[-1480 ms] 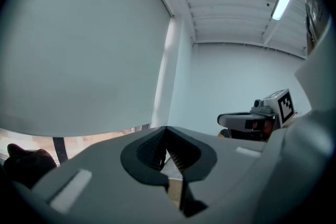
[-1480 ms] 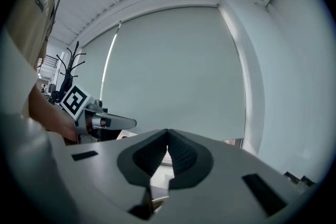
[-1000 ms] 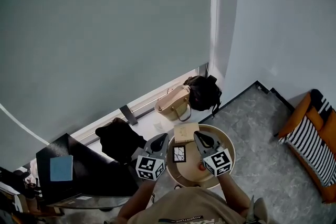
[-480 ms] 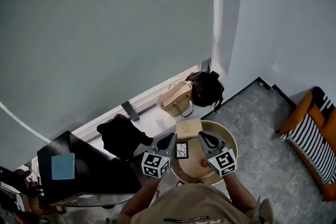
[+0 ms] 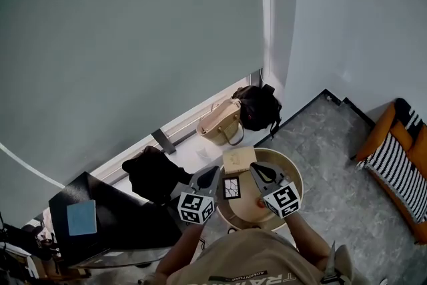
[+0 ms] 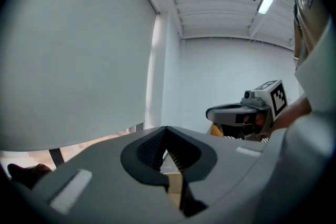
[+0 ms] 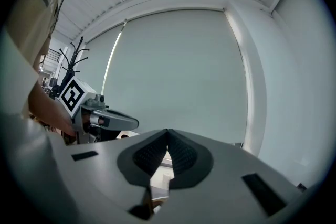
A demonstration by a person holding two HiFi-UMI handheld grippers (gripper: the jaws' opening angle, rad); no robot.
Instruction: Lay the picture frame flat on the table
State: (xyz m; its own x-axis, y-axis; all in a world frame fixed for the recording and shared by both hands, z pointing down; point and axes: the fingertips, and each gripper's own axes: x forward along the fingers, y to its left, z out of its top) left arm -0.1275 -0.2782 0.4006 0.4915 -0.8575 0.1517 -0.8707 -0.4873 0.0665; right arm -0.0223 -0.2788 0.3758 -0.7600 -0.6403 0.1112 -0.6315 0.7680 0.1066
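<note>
A small dark-edged picture frame [image 5: 231, 187] stands on the round wooden table [image 5: 294, 185], at its left side. My left gripper [image 5: 213, 171] is just left of the frame and my right gripper [image 5: 253, 169] just right of it; neither touches it. In the left gripper view the jaws [image 6: 167, 129] meet at the tips with nothing between them, and the right gripper [image 6: 247, 113] shows across from it. The right gripper view shows its own jaws [image 7: 168, 132] closed together and empty, with the left gripper [image 7: 102, 119] opposite.
A tan box [image 5: 238, 159] lies at the table's far edge and a small red thing [image 5: 258, 197] sits near its middle. On the floor behind are a beige handbag [image 5: 219, 125], a black bag [image 5: 259, 107] and a black bundle [image 5: 155, 173]. An orange striped chair [image 5: 400, 170] is at right.
The head view has shifted slightly. Both grippers stay shut on either side of the frame, which still stands in the same spot.
</note>
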